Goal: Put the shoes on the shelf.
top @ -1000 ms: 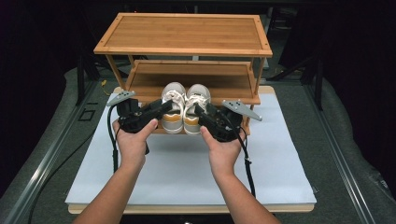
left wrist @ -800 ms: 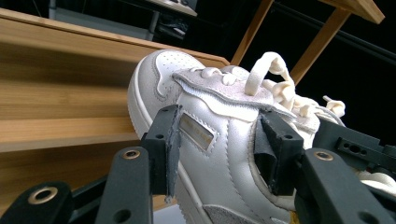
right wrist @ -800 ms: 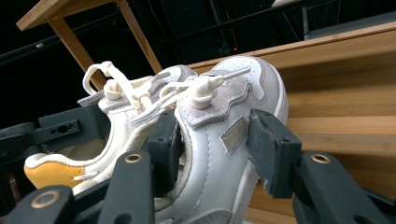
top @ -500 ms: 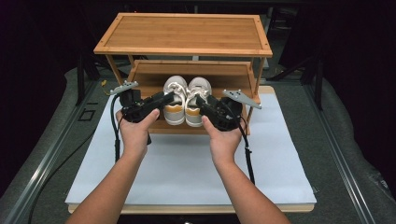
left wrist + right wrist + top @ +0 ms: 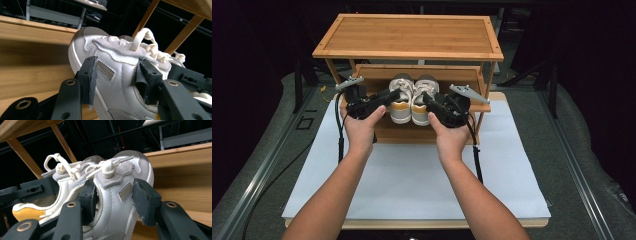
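Under the top board of the wooden rack, I am holding a pair side by side over the lower shelf: my left gripper is clamping the left shoe, my right gripper the right shoe. Toes are pointing away, lengths running front to back between the side posts.

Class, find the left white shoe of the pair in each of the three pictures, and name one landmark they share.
High view: left shoe, centre, at the lower shelf's front edge.
Left gripper view: left shoe, centre, between the black jaws.
Right gripper view: left shoe, lower left, behind the right shoe.
Shared landmark: wooden shelf.
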{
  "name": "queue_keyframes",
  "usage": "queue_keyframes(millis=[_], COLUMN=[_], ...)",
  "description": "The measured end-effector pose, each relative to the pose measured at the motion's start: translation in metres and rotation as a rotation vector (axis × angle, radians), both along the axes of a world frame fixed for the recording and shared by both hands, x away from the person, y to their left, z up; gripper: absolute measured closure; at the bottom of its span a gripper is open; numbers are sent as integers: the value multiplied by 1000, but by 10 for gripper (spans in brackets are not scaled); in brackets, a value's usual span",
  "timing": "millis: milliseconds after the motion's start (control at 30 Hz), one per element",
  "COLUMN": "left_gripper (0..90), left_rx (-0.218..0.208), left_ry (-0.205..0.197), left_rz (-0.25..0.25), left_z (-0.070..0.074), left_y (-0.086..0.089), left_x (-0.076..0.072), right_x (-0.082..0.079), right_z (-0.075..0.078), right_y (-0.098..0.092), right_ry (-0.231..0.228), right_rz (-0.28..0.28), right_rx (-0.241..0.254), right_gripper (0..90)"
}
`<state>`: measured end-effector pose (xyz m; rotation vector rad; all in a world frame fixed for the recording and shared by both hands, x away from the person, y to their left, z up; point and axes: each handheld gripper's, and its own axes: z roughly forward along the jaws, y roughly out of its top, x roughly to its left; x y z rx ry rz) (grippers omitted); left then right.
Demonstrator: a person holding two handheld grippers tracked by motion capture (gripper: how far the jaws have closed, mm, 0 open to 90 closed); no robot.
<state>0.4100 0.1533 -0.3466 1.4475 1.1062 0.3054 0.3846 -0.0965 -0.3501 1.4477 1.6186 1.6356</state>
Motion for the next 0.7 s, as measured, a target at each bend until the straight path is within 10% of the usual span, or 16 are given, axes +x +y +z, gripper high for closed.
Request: queue_keyframes(millis=[700], left_gripper=[542], left_rx=[-9], left_ry=[48], left_rz=[10], left_z=[-12], left_y=[-1], left_x=[43], right_x=[42], right_z=[-12], right_y=[1], right_ry=[50], right_rz=[-35], right_rx=[-11], right_gripper=[547])
